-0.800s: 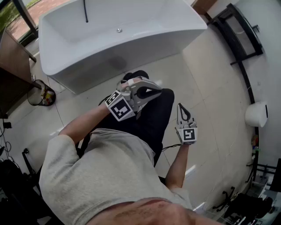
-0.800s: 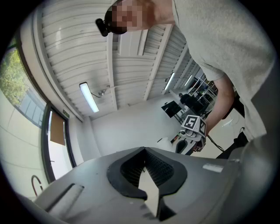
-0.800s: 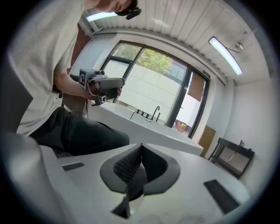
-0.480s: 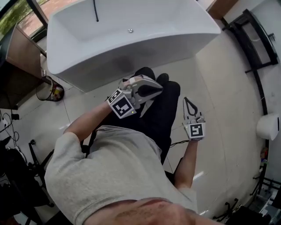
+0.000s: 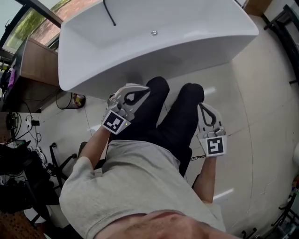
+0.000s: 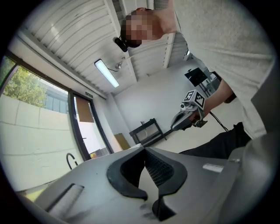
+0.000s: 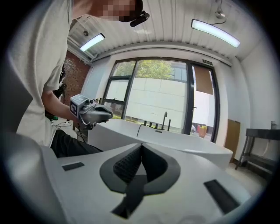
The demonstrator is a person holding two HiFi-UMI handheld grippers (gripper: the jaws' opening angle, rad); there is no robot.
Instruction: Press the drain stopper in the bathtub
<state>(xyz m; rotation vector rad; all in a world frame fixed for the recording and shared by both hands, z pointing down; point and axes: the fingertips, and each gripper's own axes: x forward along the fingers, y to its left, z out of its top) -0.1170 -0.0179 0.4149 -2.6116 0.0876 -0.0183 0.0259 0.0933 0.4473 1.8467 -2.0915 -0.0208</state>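
Observation:
The white bathtub (image 5: pixel 140 51) fills the top of the head view, with the small round metal drain stopper (image 5: pixel 153 33) on its floor. The person's black-trousered legs stand just in front of the tub. My left gripper (image 5: pixel 145 90) is held over the left leg near the tub's outer wall, jaws shut and empty. Over the floor beside the right leg is my right gripper (image 5: pixel 201 106), also shut and empty. The right gripper view shows its closed jaws (image 7: pixel 141 145), the tub (image 7: pixel 183 142) and the left gripper (image 7: pixel 94 113). In the left gripper view the jaws (image 6: pixel 143 148) point at the room and ceiling.
A black hose (image 5: pixel 110 14) hangs into the tub; the faucet (image 7: pixel 164 119) stands on its far rim. A wire waste basket (image 5: pixel 71 100) and wooden cabinet (image 5: pixel 37 63) sit left of the tub. A black rack (image 5: pixel 285 18) stands at the right, with cables and gear (image 5: pixel 18 163) at the left.
The person has moved closer to the tub, which now looms larger. The left gripper swung left off the legs toward the tub wall. Both grippers stayed shut.

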